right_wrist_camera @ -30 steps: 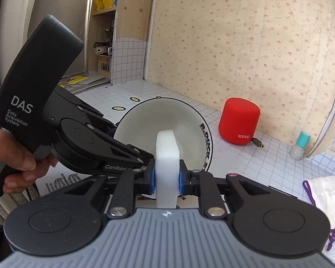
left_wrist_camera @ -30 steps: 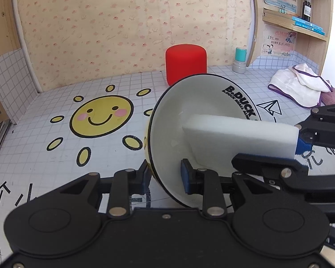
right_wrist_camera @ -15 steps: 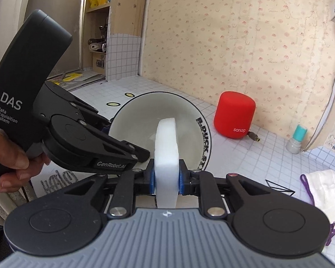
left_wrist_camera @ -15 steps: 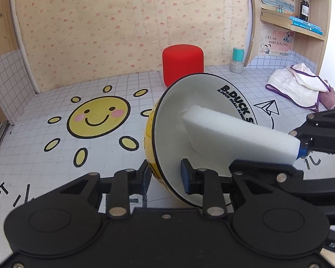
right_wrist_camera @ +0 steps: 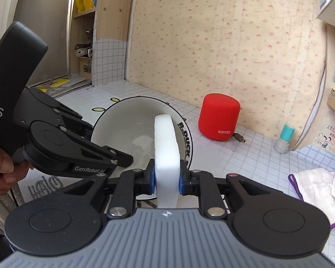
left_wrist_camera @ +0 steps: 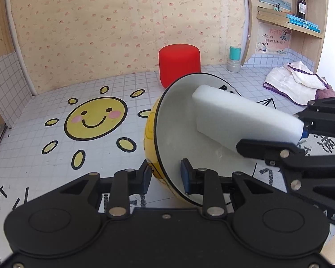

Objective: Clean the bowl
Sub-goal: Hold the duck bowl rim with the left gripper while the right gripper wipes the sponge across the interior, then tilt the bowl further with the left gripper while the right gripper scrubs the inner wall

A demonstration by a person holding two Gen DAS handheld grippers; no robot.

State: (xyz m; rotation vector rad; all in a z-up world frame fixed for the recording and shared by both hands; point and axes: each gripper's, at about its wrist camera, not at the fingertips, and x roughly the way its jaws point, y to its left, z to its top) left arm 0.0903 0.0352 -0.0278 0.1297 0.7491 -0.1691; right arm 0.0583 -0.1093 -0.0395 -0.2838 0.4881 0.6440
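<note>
My left gripper [left_wrist_camera: 166, 175] is shut on the near rim of a bowl [left_wrist_camera: 174, 138], yellow outside and white inside, and holds it tilted on its side above the table. The bowl also shows in the right wrist view [right_wrist_camera: 127, 131]. My right gripper [right_wrist_camera: 167, 178] is shut on a white sponge block [right_wrist_camera: 166, 147]. The sponge [left_wrist_camera: 241, 118] reaches into the bowl, its far end against the inner wall near the upper rim.
A red cylindrical speaker [left_wrist_camera: 179, 63] stands behind the bowl by the wall. A small teal-capped bottle [left_wrist_camera: 234, 59] stands near the shelf. A white cloth [left_wrist_camera: 294, 82] lies at the right. A sun drawing [left_wrist_camera: 95, 118] is on the tiled table.
The sponge has slid up and back along the bowl's inside toward the upper rim. The bowl stays tilted in my left gripper.
</note>
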